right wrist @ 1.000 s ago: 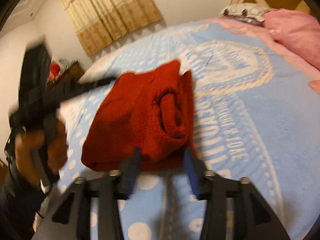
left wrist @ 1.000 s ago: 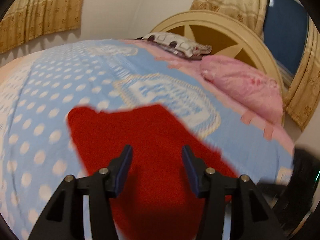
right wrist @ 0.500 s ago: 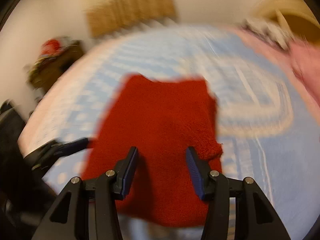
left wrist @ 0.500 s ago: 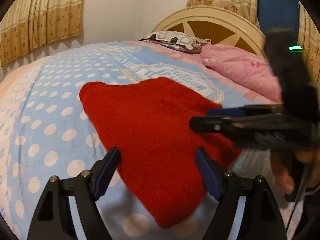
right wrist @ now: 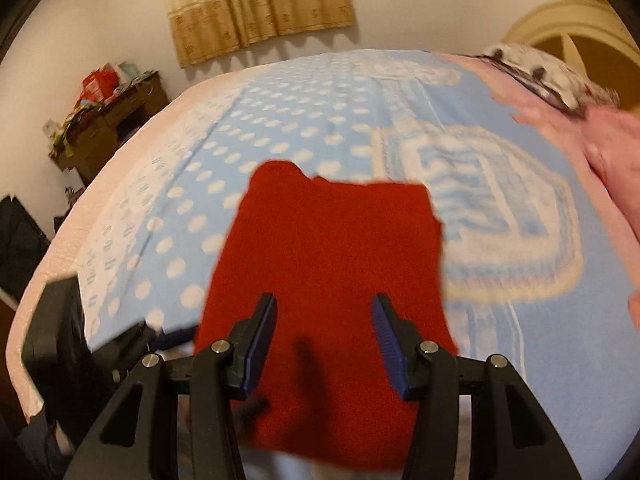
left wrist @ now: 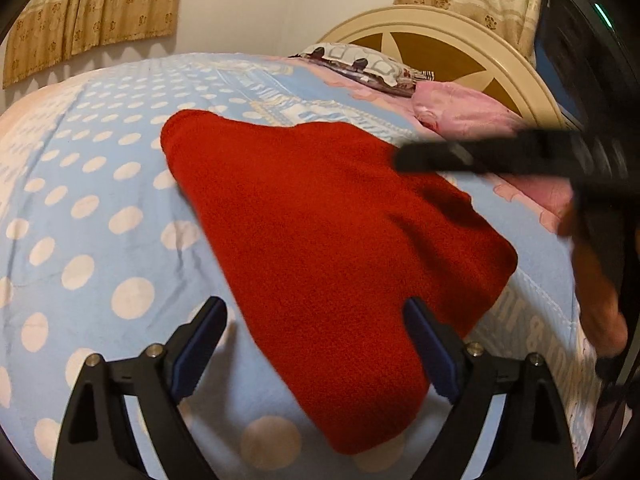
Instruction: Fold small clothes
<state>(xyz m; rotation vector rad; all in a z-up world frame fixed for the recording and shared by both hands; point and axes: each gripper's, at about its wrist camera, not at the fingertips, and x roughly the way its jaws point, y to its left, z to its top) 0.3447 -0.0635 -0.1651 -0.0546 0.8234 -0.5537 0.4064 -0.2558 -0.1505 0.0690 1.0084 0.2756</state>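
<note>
A red knitted garment (left wrist: pixel 320 240) lies folded and flat on the blue dotted bedspread (left wrist: pixel 80 200). My left gripper (left wrist: pixel 316 312) is open and empty, its fingers spread wide over the garment's near corner. My right gripper (right wrist: pixel 324 308) is open and empty, held just above the garment (right wrist: pixel 332 248) near its close edge. The right gripper's dark body shows blurred at the right of the left wrist view (left wrist: pixel 500 156).
A pink pillow (left wrist: pixel 464 108) and a patterned pillow (left wrist: pixel 360 64) lie against the cream headboard (left wrist: pixel 440 40). A wooden cabinet with clutter (right wrist: pixel 108 116) stands by the far wall. Curtains (right wrist: pixel 256 4) hang behind the bed.
Both grippers have pulled back from the garment and the left has opened wider. The right gripper swung round over the garment, which now lies flat with its rolled part out of sight.
</note>
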